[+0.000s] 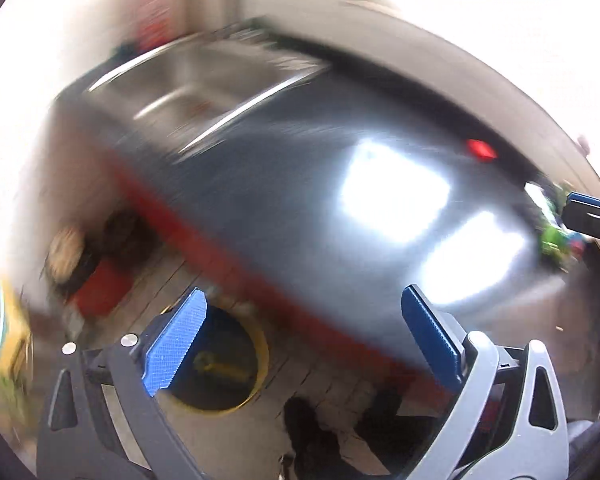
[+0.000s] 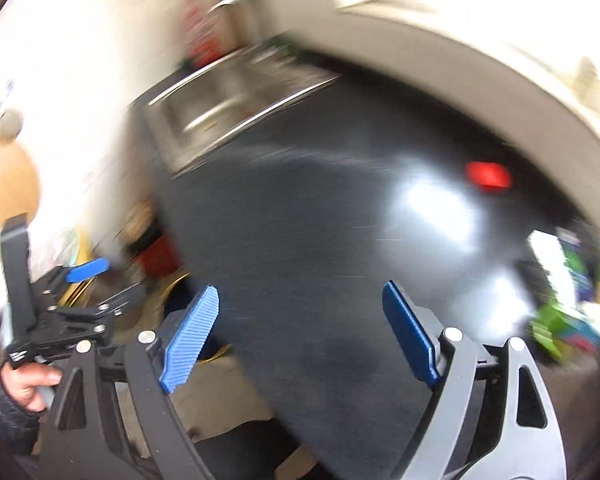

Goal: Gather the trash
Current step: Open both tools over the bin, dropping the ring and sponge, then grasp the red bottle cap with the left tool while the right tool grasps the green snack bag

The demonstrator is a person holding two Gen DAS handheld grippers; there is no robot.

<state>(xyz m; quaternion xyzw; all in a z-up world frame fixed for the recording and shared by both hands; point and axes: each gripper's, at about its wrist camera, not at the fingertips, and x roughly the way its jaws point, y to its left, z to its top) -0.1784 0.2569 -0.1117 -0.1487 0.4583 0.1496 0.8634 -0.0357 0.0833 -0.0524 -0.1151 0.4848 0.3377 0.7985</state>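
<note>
Both views motion-blurred. Dark glossy table [image 2: 300, 248] with window glare, steel sink [image 2: 220, 108] set in at far left end. Round yellow-rimmed bin [image 1: 228, 364] on floor below table edge. Trash: green-and-white crumpled wrappers [image 2: 560, 304] piled at right table edge, small red scrap [image 2: 488, 175] farther back, well apart. Left gripper [image 1: 304, 344] fingers spread wide, nothing held. Right gripper [image 2: 300, 336] fingers spread wide, nothing held.

A home kitchen is showing here: a steel sink [image 2: 216, 108] with a tap [image 2: 230, 2] is lying far ahead-left of the jaws, set in a dark counter [image 2: 300, 240] running beneath them.
</note>
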